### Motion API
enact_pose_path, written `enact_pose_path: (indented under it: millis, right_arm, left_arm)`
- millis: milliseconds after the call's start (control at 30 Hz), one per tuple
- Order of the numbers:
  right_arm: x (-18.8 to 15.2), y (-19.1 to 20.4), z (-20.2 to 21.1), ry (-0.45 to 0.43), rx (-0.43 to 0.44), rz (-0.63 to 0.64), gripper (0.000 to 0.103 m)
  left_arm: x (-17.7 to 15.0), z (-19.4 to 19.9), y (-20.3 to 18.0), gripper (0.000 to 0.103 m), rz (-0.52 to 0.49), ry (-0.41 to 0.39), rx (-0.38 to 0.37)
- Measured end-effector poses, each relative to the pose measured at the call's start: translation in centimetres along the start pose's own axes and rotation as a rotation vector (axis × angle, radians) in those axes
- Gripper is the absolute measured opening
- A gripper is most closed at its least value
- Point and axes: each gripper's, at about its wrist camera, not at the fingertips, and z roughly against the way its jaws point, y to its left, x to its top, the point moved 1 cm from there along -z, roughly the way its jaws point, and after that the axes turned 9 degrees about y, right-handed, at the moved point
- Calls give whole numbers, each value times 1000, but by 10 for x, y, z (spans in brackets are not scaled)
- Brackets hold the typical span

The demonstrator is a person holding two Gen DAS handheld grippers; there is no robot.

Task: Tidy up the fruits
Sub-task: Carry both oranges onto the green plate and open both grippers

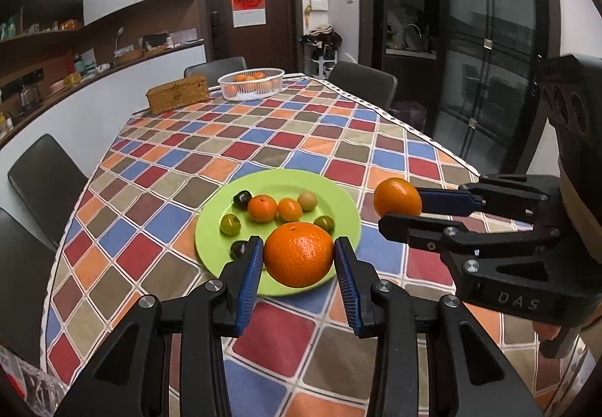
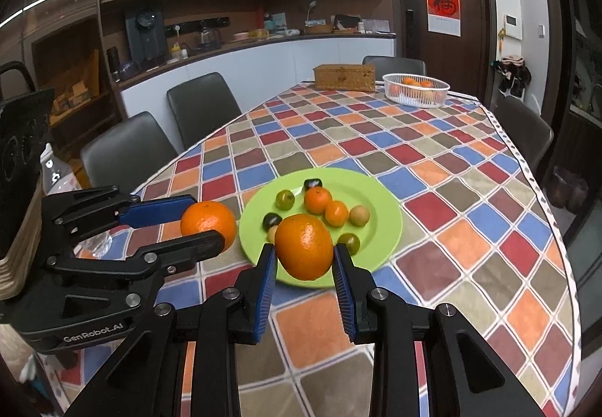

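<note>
Each gripper is clamped on fruit above the checked tablecloth [image 1: 263, 153]: the left gripper [image 1: 299, 259] pinches a large orange [image 1: 299, 254], the right gripper [image 2: 304, 259] a second orange [image 2: 304, 247]. Both hang clear of the green plate [image 2: 383, 225] — probably lifted for sorting, perhaps toward the white basket [image 2: 415, 90] of oranges at the far end — while small citrus and plums lie on the plate.

Left orange [image 1: 299, 253]: you hold it in your left tongs [image 1: 297, 259], above the near rim of the green plate [image 1: 338, 202].
Right orange [image 2: 304, 246]: you hold it in your right tongs [image 2: 304, 266], above the plate's near rim.
Plate: lies toward the bench's [image 1: 263, 142] near end; two small oranges [image 1: 262, 208], dark and green plums [image 1: 230, 224] on it.
White basket [image 1: 251, 83]: at the bench's far end, with oranges inside.
</note>
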Motion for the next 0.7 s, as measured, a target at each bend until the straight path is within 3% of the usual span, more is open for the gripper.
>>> enact_pose_path:
  millis: [300,700]
  right_arm:
    - [20,-5,-31,25,-17,0,31]
    - [39,-15,-84,91,-33,-7,31]
  left_arm:
    - [20,-27,27,38,38,9,0]
    - [31,-77,57,38,92,77,-17]
